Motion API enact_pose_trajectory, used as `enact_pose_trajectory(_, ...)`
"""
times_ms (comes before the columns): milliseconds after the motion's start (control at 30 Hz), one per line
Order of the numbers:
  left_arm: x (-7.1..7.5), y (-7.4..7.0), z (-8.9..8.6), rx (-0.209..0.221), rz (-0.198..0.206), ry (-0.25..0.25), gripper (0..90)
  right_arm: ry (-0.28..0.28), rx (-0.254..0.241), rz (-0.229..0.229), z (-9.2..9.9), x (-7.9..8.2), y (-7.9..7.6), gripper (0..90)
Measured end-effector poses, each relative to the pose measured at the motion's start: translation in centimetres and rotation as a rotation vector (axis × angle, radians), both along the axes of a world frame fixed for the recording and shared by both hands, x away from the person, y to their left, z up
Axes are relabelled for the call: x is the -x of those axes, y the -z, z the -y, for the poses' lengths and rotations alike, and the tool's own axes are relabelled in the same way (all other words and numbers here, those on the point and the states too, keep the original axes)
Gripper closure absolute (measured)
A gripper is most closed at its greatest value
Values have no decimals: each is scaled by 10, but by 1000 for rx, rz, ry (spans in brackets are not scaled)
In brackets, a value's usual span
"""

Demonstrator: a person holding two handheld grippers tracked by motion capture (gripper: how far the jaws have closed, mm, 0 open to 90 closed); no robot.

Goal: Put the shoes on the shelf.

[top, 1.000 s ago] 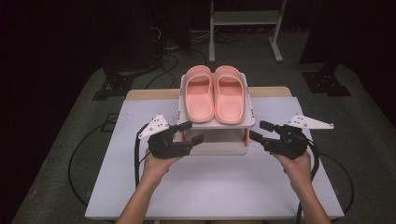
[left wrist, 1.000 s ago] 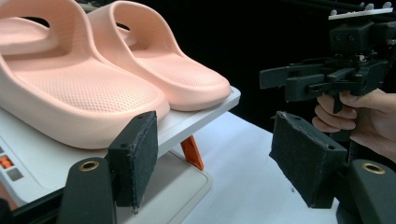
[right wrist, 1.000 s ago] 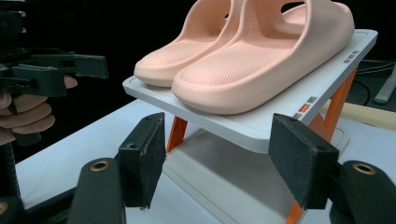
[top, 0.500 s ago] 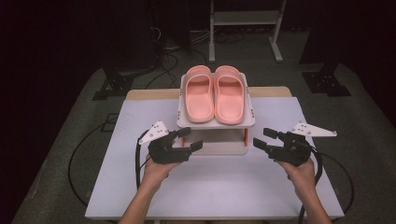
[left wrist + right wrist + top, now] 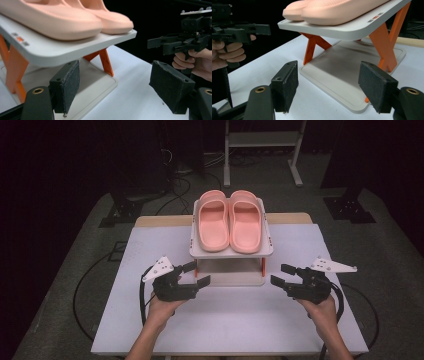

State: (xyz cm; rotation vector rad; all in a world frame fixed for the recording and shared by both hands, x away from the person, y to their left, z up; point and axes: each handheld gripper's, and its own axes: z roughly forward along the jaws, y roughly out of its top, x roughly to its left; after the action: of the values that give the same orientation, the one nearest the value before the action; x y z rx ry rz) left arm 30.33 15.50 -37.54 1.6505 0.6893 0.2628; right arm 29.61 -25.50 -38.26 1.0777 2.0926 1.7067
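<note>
1. You work at one white table in a dark room with a grey floor.
2. One two-tier white shoe rack with orange X-shaped legs stands at the table's far edge, mid-width.
3. Two smooth pink slippers lie side by side on its top shelf.
4. Your left gripper and right gripper flank the rack's near corners, both agape and empty; the left one's jaws have just been opening.

Matt foam-like pink slippers on smooth plastic rack.
</note>
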Motion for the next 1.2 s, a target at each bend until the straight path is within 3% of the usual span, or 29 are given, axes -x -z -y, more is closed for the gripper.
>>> enact_pose_trajectory(300, 4, 8, -11, -5, -15, -27, 212, -12, 0, -21, 3, 2, 14, 319)
enact_pose_trajectory(1000, 20, 24, -28, -17, -31, -25, 185, -5, 17, -35, 23, 13, 34, 287)
enact_pose_trajectory(1200, 23, 31, -32, -24, -38, -36, 172, -10, 58, -28, 23, 17, 39, 265)
